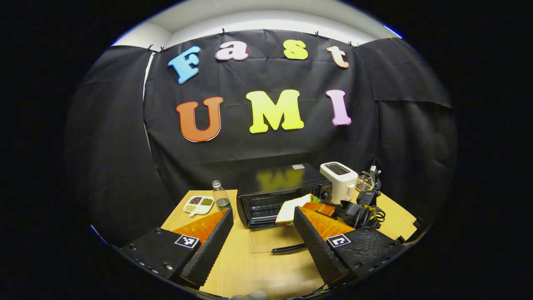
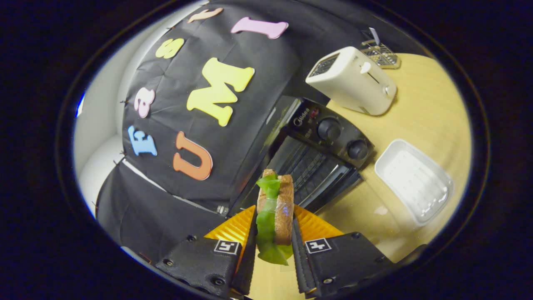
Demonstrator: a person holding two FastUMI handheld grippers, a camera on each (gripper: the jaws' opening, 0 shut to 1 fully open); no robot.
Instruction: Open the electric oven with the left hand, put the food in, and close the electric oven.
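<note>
Right claw (image 2: 272, 246) pinches the sandwich (image 2: 275, 212) before the open oven (image 2: 316, 166) — a loose squeeze could spill lettuce; left claw (image 1: 262, 246) gapes empty.

The electric oven (image 1: 283, 193) has a glossy black top that mirrors the wall, and its door (image 2: 310, 173) looks like glass. Beside it, the toaster (image 2: 352, 81) is smooth cream plastic. Under it, the table (image 1: 258, 266) shows pale wood grain. In front, gripper fingers (image 1: 210, 246) carry matt ribbed black pads.
</note>
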